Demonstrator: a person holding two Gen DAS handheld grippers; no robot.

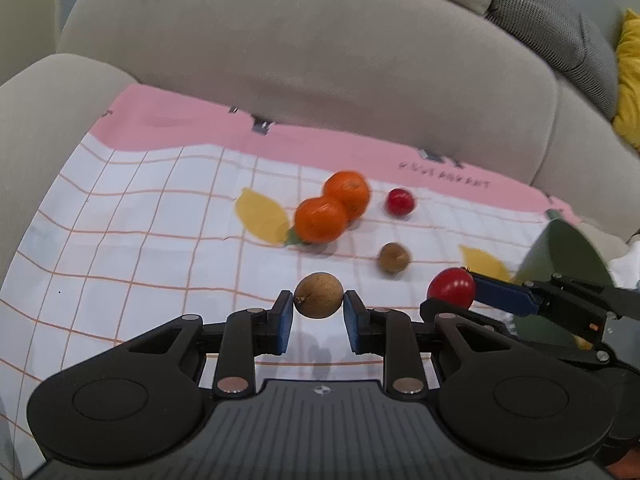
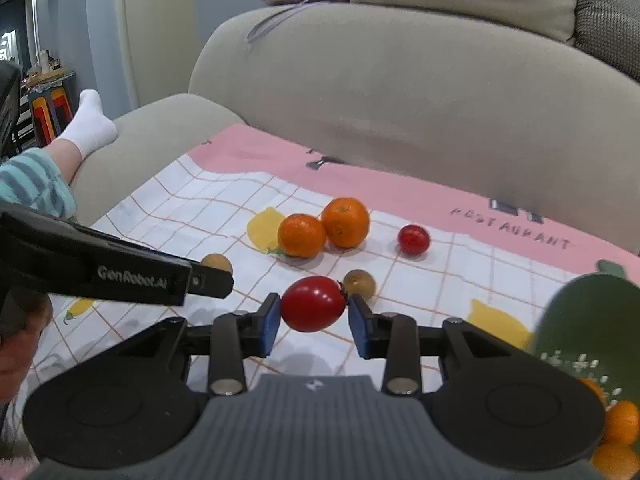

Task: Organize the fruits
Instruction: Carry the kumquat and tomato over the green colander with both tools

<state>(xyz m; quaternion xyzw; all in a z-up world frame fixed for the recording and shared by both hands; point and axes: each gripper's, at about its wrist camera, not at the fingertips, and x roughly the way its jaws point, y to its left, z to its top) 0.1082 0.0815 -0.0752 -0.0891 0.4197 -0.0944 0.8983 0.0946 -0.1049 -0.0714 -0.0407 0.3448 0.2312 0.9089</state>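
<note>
My left gripper (image 1: 318,300) is shut on a brown round fruit (image 1: 319,295) and holds it just above the checked cloth (image 1: 140,208). My right gripper (image 2: 313,309) is shut on a red tomato (image 2: 313,303), which also shows in the left wrist view (image 1: 451,288). On the cloth lie two oranges (image 1: 334,208) touching each other, a small red tomato (image 1: 399,201) and another brown fruit (image 1: 393,257). A green bowl (image 2: 588,320) at the right holds oranges (image 2: 620,424).
The cloth lies on a beige sofa seat (image 1: 52,120) with the backrest (image 1: 320,60) behind. A person's leg in a white sock (image 2: 90,124) rests on the sofa arm at the left. A yellow cushion (image 1: 630,80) is at the far right.
</note>
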